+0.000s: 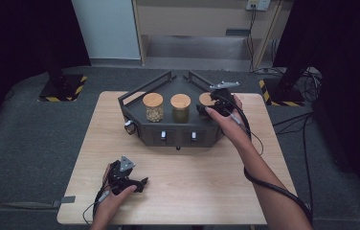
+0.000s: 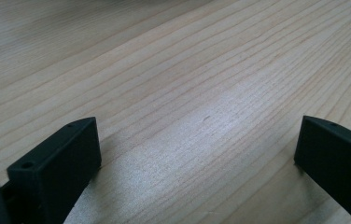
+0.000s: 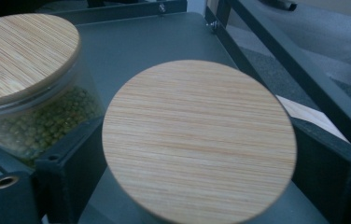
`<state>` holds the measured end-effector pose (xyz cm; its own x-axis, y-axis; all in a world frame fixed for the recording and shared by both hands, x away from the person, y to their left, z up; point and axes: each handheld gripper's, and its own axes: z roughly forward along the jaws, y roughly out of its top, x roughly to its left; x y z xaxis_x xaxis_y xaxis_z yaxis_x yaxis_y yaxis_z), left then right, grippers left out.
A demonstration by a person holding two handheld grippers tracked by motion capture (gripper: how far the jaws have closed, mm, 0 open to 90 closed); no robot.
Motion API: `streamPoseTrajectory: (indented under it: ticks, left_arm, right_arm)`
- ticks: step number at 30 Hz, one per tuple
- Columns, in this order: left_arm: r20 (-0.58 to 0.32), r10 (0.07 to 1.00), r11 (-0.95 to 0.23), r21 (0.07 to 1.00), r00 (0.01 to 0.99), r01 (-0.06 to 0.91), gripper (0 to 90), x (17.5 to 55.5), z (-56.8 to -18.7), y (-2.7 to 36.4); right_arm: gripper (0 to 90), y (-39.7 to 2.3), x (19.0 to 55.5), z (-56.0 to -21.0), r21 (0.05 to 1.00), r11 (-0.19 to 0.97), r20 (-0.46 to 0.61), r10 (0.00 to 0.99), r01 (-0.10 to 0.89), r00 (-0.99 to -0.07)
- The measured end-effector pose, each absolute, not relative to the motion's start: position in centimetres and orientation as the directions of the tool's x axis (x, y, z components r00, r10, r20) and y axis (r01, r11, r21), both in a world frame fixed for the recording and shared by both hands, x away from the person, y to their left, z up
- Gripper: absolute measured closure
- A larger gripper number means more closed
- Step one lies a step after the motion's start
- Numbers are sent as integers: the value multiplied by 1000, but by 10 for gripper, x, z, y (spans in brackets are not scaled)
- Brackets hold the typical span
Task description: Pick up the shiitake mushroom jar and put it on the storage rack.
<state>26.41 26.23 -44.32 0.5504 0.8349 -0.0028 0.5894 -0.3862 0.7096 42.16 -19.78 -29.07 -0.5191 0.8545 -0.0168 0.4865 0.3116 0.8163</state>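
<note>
We see the right gripper (image 1: 206,108) straddling the upright rightmost jar (image 3: 199,140) at the rack's (image 1: 178,139) right end, jaws apart, left gripper (image 1: 142,183) open near the table's (image 1: 192,182) front-left corner.

A lab: black curtains (image 1: 20,33), hazard-taped stand bases (image 1: 63,88), floor cables (image 1: 295,120).

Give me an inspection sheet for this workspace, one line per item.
Surface: light wooden table, bare in front.
Job's things: dark rack holding three wood-lidded jars; right jar sits between the right gripper's jaws.
Clutter: nothing seen.
Grippers: right gripper at the right jar, jaws either side of its lid, contact unclear; left gripper on the table, jaws open, nothing between.
Cables: one trails along the right forearm.
Surroundings: grey floor, striped stand bases.
</note>
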Motion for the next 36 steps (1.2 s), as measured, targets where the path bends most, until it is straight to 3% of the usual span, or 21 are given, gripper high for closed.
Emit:
streamPoseTrajectory:
  ticks: [11,36]
  left_arm:
    - [-1,834,-389,708,552,589,0,264,-443,262]
    - [-1,834,-389,708,552,590,0,264,-443,262]
  right_arm:
    - [48,-209,407,-287,831,300,-14,853,468,-521]
    - [33,-242,363,-297,853,278,-6,852,443,-524]
